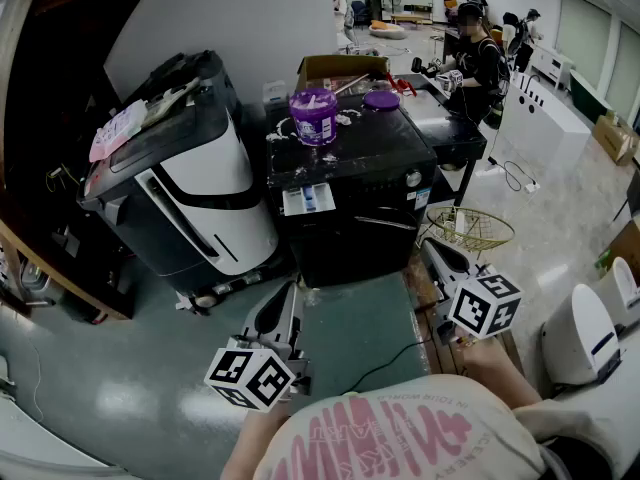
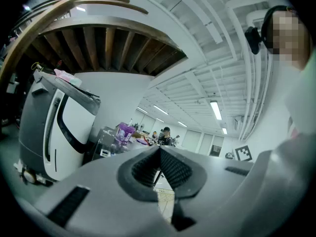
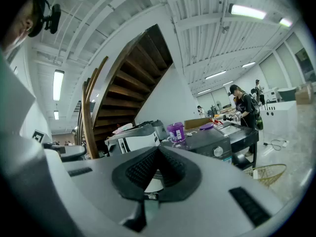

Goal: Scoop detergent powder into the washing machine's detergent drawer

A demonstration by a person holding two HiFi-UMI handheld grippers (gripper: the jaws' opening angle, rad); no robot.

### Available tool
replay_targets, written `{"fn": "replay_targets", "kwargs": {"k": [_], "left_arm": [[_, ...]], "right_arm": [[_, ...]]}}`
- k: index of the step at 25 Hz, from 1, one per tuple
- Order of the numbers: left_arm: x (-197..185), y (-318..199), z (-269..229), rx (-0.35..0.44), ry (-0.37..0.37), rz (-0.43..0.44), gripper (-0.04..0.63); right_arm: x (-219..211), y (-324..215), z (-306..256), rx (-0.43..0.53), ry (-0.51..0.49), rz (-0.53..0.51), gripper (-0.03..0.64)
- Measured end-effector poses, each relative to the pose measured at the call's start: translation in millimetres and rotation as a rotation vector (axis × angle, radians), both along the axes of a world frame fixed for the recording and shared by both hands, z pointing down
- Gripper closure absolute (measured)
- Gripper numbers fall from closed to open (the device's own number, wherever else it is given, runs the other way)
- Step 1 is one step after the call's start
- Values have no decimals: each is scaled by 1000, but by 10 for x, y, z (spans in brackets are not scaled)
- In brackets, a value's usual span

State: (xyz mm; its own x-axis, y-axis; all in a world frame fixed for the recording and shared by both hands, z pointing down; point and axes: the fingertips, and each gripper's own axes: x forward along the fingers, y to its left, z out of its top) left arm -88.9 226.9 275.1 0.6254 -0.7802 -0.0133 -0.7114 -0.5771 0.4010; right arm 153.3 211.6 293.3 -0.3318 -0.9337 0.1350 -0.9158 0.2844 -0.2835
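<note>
A black washing machine (image 1: 350,203) stands ahead of me, its white detergent drawer (image 1: 307,199) pulled out at the front left. On its top sit a purple detergent tub (image 1: 314,116) with something white sticking out of it and a purple lid (image 1: 381,99). My left gripper (image 1: 285,296) and right gripper (image 1: 432,248) hover low in front of the machine, well short of it. Both are shut with nothing between their pads. The tub also shows far off in the left gripper view (image 2: 124,131) and the right gripper view (image 3: 176,131).
A white and grey appliance (image 1: 190,188) stands left of the washer under a wooden staircase (image 3: 123,83). A wire basket (image 1: 470,230) lies on the floor at the right, near a white unit (image 1: 585,333). A cardboard box (image 1: 340,68) and a person (image 1: 480,58) are behind.
</note>
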Motion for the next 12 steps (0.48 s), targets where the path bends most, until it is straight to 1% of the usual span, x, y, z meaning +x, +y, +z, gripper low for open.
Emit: {"fn": "replay_targets", "kwargs": {"k": [3, 7, 9, 12], "left_arm": [[-50, -97, -29, 14, -9, 1, 592], [-176, -247, -35, 16, -20, 8, 594], [-258, -323, -8, 13, -24, 11, 594], [-343, -414, 68, 8, -28, 29, 593]], "right_arm": [[-41, -91, -10, -7, -54, 0, 621], [-138, -220, 3, -20, -157, 2, 621], [-206, -283, 28, -18, -170, 10, 621], [-321, -353, 124, -20, -155, 22, 621]]}}
